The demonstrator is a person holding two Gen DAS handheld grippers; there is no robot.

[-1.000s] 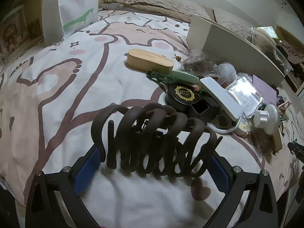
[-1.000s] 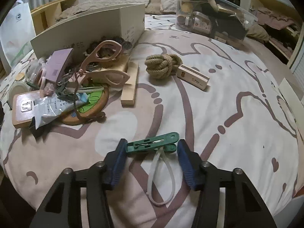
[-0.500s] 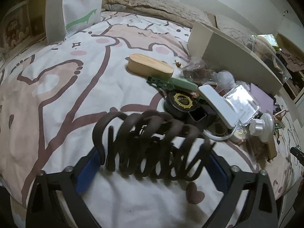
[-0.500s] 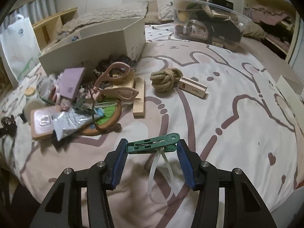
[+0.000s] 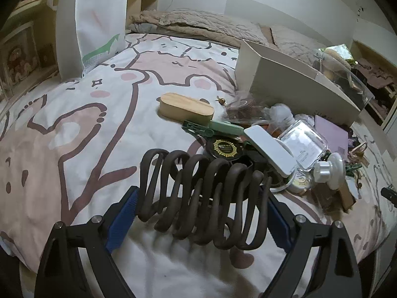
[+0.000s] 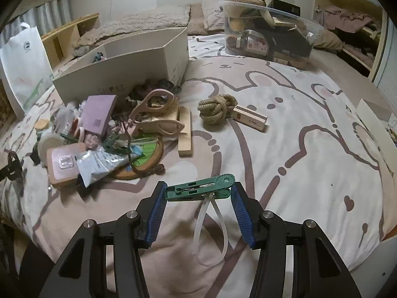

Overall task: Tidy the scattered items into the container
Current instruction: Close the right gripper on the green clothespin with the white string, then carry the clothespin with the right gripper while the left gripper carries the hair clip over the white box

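Note:
A dark brown spiral coil (image 5: pixel 211 198) lies crosswise between the blue pads of my left gripper (image 5: pixel 201 201). The jaws are closing, and both pads press on the coil's ends. My right gripper (image 6: pixel 198 193) is shut on a green clothespin (image 6: pixel 201 187), held above the bedspread with a clear plastic loop (image 6: pixel 211 236) dangling from it. The white cardboard box (image 6: pixel 124 69) stands open-topped beyond the pile of scattered items (image 6: pixel 111 134). In the left wrist view the box (image 5: pixel 285 79) is at the back right, behind the same pile (image 5: pixel 273 144).
A rope knot (image 6: pixel 215 108) and a small wooden box (image 6: pixel 250 118) lie mid-bed, near a wooden block (image 6: pixel 184 131). A clear bin (image 6: pixel 268 32) full of things stands at the back. A white bag (image 5: pixel 91 19) and an oval wooden case (image 5: pixel 186 108) are on the left.
The left jaws have closed in on the coil, which is now squeezed narrower. The right gripper has risen a little with the clothespin still in it.

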